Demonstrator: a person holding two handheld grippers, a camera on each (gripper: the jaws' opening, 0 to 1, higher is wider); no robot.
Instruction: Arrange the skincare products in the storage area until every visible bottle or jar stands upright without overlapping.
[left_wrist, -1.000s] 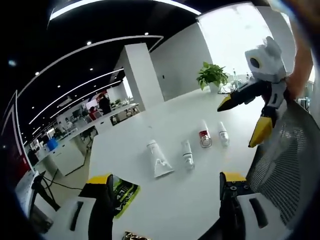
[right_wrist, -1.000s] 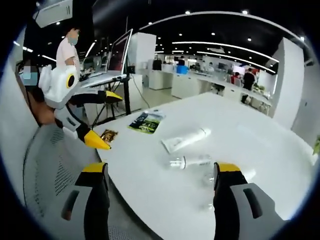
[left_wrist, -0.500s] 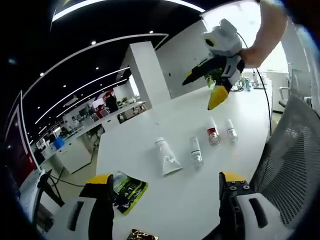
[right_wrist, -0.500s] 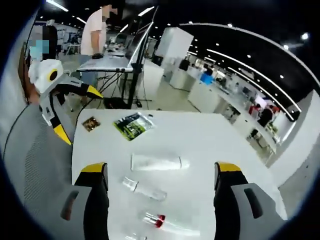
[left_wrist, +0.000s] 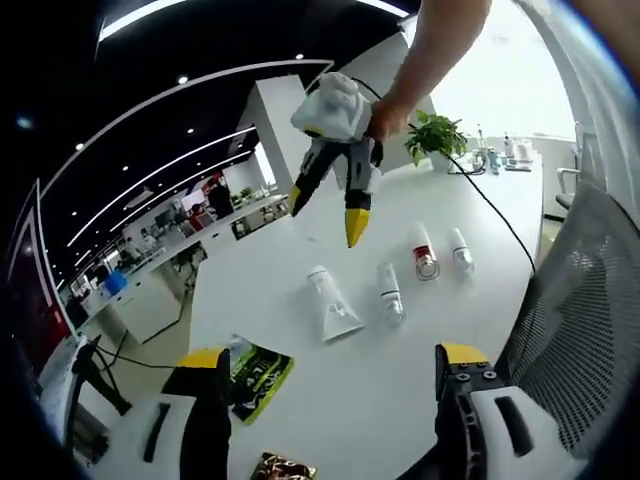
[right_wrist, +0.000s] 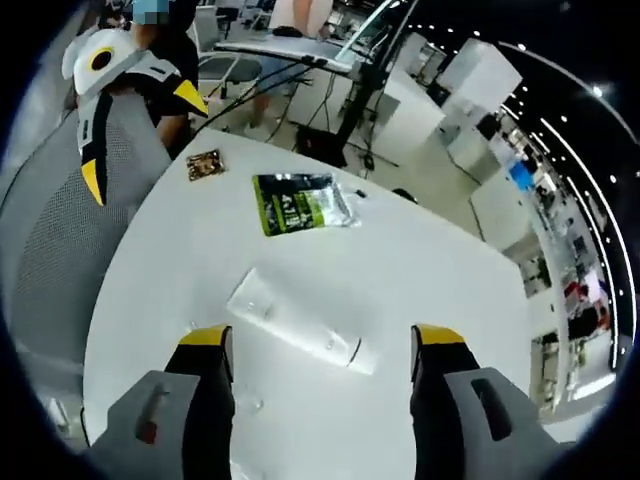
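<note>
Several skincare products lie flat on the white table (left_wrist: 300, 250): a white tube (left_wrist: 328, 305), a clear bottle (left_wrist: 388, 293), a red-capped bottle (left_wrist: 423, 252) and a small clear bottle (left_wrist: 460, 250). My right gripper (left_wrist: 326, 214) hangs open above the white tube, held by a hand from above. In the right gripper view, the white tube (right_wrist: 300, 320) lies below, between the open jaws of my right gripper (right_wrist: 320, 345). My left gripper (left_wrist: 335, 375) stands open and empty at the table's near edge, and shows as the left gripper (right_wrist: 140, 140) beside the chair.
A green packet (left_wrist: 255, 370) and a small brown packet (left_wrist: 280, 467) lie near the table's edge, seen as the green packet (right_wrist: 300, 203) and brown packet (right_wrist: 205, 165). A grey mesh chair (left_wrist: 570, 320) stands by the table. A potted plant (left_wrist: 440, 135) sits at the far end.
My right gripper has swung in over the table and now looks down on the white tube. My left gripper has stayed near the table's edge, open.
</note>
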